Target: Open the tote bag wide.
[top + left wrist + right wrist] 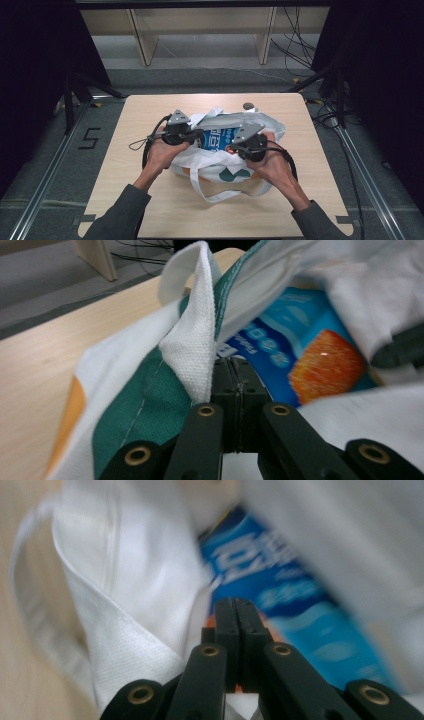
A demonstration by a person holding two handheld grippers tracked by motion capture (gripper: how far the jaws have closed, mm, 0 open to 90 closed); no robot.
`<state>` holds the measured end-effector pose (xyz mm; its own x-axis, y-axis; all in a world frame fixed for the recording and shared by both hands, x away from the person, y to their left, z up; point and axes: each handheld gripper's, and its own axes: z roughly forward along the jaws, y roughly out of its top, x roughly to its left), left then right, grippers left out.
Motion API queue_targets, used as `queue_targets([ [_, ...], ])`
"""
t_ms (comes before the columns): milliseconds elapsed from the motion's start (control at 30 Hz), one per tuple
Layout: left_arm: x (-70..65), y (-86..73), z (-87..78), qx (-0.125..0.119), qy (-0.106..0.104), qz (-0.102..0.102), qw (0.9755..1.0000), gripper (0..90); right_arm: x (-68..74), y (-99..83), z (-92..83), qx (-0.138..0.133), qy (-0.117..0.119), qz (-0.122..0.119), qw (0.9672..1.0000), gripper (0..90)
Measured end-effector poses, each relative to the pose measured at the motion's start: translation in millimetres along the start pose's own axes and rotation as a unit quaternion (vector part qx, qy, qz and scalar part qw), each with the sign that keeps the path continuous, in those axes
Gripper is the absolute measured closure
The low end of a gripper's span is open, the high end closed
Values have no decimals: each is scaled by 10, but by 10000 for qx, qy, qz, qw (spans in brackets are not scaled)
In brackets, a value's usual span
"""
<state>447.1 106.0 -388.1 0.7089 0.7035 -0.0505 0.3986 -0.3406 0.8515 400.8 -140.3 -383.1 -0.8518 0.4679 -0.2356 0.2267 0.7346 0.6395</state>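
left gripper (235,371) fingers are clenched on the rim of the white tote bag (226,172), right gripper (235,611) fingers clenched on its opposite rim. a blue snack packet (218,138) lies inside the bag, mid-worktop (150,210).

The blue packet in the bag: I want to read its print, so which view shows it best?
The left gripper view: the blue packet is sharp there, with white print and an orange picture, framed by the white bag. The right gripper view shows the packet close but blurred. The high view shows a small blue patch between the two grippers.
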Motion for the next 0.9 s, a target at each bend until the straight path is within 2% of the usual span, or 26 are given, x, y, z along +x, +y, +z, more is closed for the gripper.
queue_targets([
  [67, 59, 46, 71, -40, 90, -106, 9999, 892, 51, -101, 75, 158, 294, 41, 9994, 900],
  [100, 106, 75, 93, 14, 134, -66, 9999, 893, 87, -157, 101, 212, 404, 95, 9989, 900],
  [133, 138, 104, 129, -2, 203, -138, 9997, 893, 115, -215, 121, 232, 460, 112, 9986, 900],
  [200, 211, 160, 196, 82, 324, -123, 9994, 894, 163, -319, 151, 211, 537, 132, 9982, 900],
  [233, 245, 182, 259, 134, 314, -235, 9991, 894, 198, -363, 130, 250, 646, 269, 9972, 900],
  [300, 272, 213, 364, 306, 381, -183, 9986, 895, 254, -428, 101, 232, 767, 299, 9963, 900],
  [333, 282, 230, 398, 427, 382, -108, 9983, 895, 238, -445, 101, 192, 786, 103, 9967, 900],
  [367, 286, 251, 447, 537, 427, -73, 9976, 895, 247, -454, 95, 223, 810, 90, 9964, 900],
  [400, 293, 273, 488, 614, 454, -26, 9971, 895, 274, -468, 90, 262, 756, 242, 9965, 900],
  [433, 293, 273, 488, 614, 454, -26, 9971, 895, 274, -468, 90, 262, 756, 242, 9965, 900],
  [467, 298, 295, 527, 650, 462, -40, 9968, 895, 295, -488, 114, 419, 898, 60, 9951, 900],
  [533, 301, 312, 562, 692, 463, -44, 9965, 895, 320, -502, 121, 469, 874, 75, 9950, 900],
  [600, 292, 303, 572, 649, 451, -138, 9968, 895, 338, -547, 150, 489, 962, 163, 9940, 900],
  [633, 287, 305, 550, 636, 393, -126, 9971, 895, 316, -550, 146, 450, 988, 147, 9940, 900],
  [667, 265, 307, 526, 555, 361, -169, 9977, 894, 288, -526, 95, 329, 914, 155, 9952, 900],
  [700, 228, 316, 458, 514, 205, -169, 9983, 888, 268, -507, 69, 217, 913, 198, 9954, 900],
  [733, 206, 324, 410, 519, 98, -125, 9985, 883, 260, -489, 27, 156, 874, 312, 9956, 900],
  [767, 180, 334, 357, 554, 68, -55, 9984, 879, 217, -464, -35, -13, 762, 310, 9966, 900],
  [800, 165, 344, 312, 556, -55, -15, 9984, 877, 170, -441, -102, -210, 698, 360, 9967, 900],
  [833, 165, 344, 312, 556, -55, -15, 9984, 877, 170, -441, -102, -210, 698, 360, 9967, 900],
  [867, 122, 365, 224, 534, -225, -27, 9983, 880, 21, -379, -277, -584, 479, 378, 9964, 900],
  [900, 122, 365, 224, 534, -225, -27, 9983, 882, 21, -379, -277, -584, 479, 378, 9964, 900],
])
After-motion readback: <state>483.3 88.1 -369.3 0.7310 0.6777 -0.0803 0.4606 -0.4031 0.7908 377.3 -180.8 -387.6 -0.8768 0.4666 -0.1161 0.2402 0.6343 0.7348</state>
